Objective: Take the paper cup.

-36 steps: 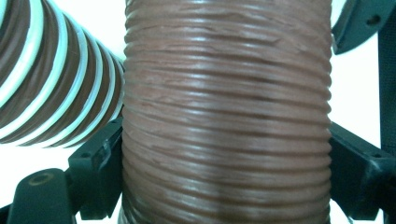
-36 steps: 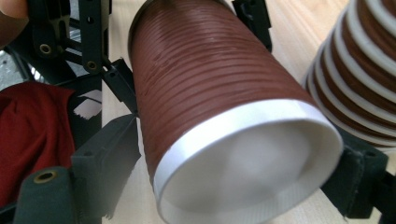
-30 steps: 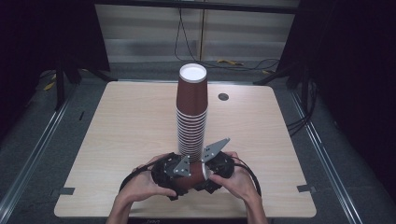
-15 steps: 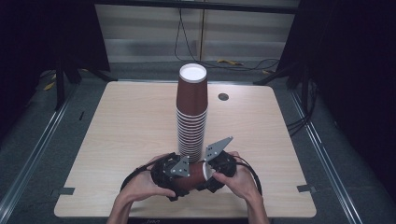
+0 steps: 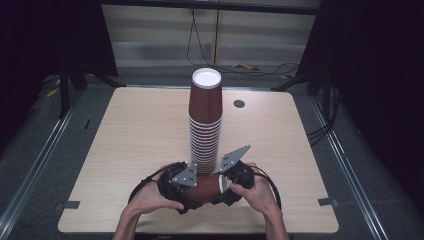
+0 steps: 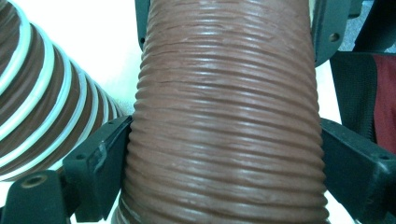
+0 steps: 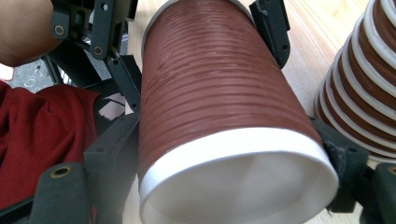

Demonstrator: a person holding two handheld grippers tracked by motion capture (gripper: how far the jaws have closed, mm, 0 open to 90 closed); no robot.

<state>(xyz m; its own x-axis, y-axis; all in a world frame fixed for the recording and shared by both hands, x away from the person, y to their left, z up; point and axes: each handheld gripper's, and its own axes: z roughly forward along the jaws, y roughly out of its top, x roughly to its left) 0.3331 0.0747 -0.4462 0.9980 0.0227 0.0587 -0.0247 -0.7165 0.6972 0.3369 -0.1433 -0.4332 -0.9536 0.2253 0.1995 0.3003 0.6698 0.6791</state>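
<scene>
A tall stack of upside-down brown ribbed paper cups (image 5: 205, 125) stands mid-table; it also appears as the stack (image 6: 37, 102) and the stack (image 7: 364, 93). In front of it a single brown cup (image 5: 204, 189) lies level above the table's near edge, between both hands. My left gripper (image 5: 192, 192) (image 6: 224, 158) grips its ribbed wall, pads touching both sides; its jaws have just been opening a little with the cup between them. My right gripper (image 5: 221, 187) (image 7: 233, 163) is shut on the cup (image 7: 219, 93) at its white rim. The left gripper (image 7: 196, 37) shows behind the cup.
The wooden table (image 5: 125, 140) has a dark round grommet (image 5: 239, 103) at the back right of the stack. A red garment (image 7: 42, 140) lies close under the hands. Cables run over the floor beyond the table's far edge.
</scene>
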